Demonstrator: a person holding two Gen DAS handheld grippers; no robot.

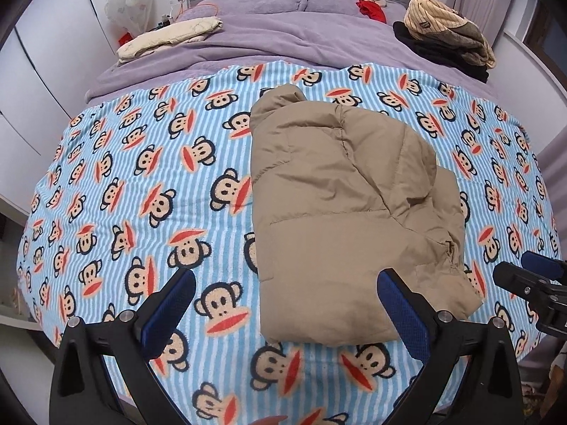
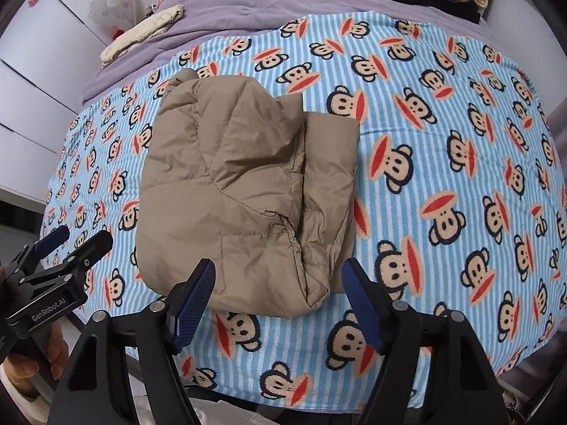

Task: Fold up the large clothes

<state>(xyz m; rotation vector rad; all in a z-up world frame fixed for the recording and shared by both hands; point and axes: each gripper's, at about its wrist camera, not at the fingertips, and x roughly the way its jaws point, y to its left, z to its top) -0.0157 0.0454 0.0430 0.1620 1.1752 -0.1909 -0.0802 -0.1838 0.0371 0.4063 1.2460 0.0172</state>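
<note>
A tan puffer jacket (image 1: 340, 212) lies folded into a compact bundle on the blue striped monkey-print blanket (image 1: 149, 184); it also shows in the right wrist view (image 2: 244, 191). My left gripper (image 1: 287, 283) is open and empty, hovering above the jacket's near edge. My right gripper (image 2: 280, 272) is open and empty, just above the jacket's near right corner. Each gripper shows at the edge of the other's view: the right one (image 1: 531, 276) and the left one (image 2: 71, 244).
The purple bedding (image 1: 283, 39) lies beyond the blanket (image 2: 443, 141). A folded cream garment (image 1: 170, 35) sits at the back left. A pile of folded clothes (image 1: 446, 32) sits at the back right. A red item (image 1: 370, 9) lies by the pillows. White cabinets (image 1: 42, 71) stand left.
</note>
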